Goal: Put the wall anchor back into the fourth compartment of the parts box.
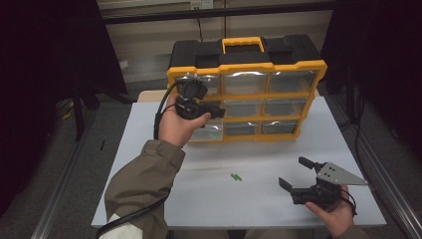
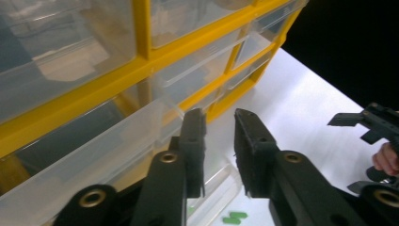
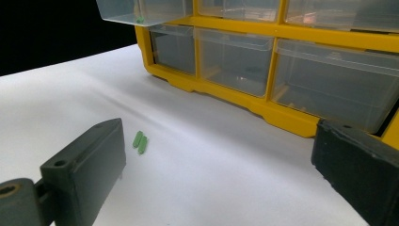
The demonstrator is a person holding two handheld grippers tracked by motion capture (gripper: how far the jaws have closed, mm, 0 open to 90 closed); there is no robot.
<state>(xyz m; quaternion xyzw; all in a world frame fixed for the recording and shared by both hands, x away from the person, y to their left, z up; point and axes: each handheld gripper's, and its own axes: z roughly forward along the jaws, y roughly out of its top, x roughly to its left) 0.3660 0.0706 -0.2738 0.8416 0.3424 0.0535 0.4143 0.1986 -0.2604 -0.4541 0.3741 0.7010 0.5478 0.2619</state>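
Yellow-framed plastic organizer [image 1: 247, 67] with clear drawers stands upright; one pulled-out clear drawer [image 3: 141, 10] holds a small green piece [image 3: 140, 20]. Left gripper [image 2: 219, 123] is narrowly parted at that drawer's edge, gripping nothing. Right gripper [image 1: 294, 174] gapes wide, empty.

Dim room, dark surroundings; glare on drawer fronts; near jaws blurred

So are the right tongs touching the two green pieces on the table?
Apart. The high view shows bare table between the right tongs and the green pieces; the right gripper view shows the same gap.

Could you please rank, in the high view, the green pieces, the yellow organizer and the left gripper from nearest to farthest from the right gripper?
1. green pieces, on the table to its left.
2. yellow organizer, behind, upright.
3. left gripper, far left, at the organizer's drawers.
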